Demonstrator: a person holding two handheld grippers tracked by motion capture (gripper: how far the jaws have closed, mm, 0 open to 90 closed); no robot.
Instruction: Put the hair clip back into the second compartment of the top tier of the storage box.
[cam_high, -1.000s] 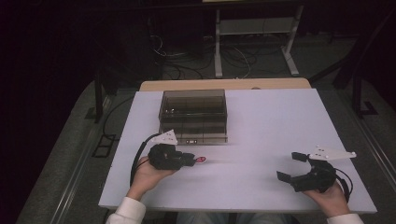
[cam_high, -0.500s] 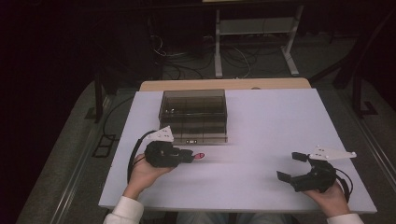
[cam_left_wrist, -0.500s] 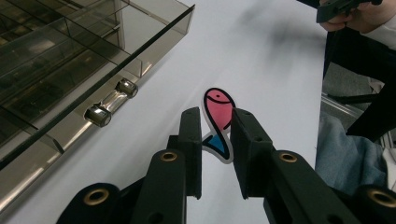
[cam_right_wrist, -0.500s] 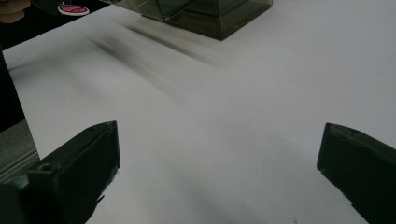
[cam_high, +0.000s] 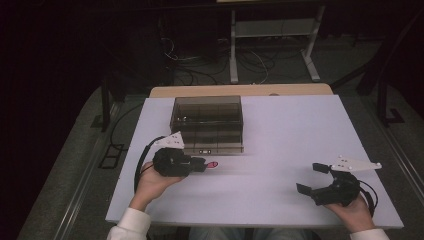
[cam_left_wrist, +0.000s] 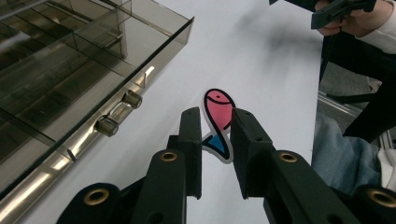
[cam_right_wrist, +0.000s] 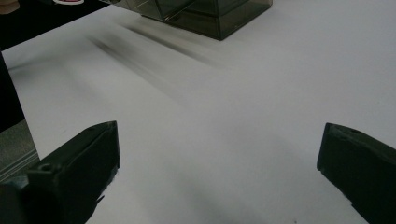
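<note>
- Left gripper (cam_left_wrist: 216, 135) is clamped on a flat fish sticker (cam_left_wrist: 218, 122) – pink body, blue tail. Jaws pinch the tail end; the head sticks out past the tips.
- Fish sits just in front of the smoky plastic drawer box (cam_high: 207, 122), near its front edge w/ the two small knobs (cam_left_wrist: 132, 98), over the white table (cam_high: 280, 150). Can't tell if it's lifted or touching the surface.
- Right gripper (cam_high: 322, 182) is spread wide, holding nothing, parked near the table's near right corner, well apart from the fish.
- Step in hand, as I read it: carry the fish toward the box.
- To do it well – keep the pinch steady, since grip is on the narrow tail only and a flat piece could pivot or slip. Move slow, keep it level.
- If a drawer must open, the free right gripper looks best placed for the knobs.
- Orientation: long axis runs tail-to-head along the jaws' line. Head points away from the left hand (cam_high: 150, 182) – in the high view, toward the table's right side, roughly parallel to the box front.
</note>
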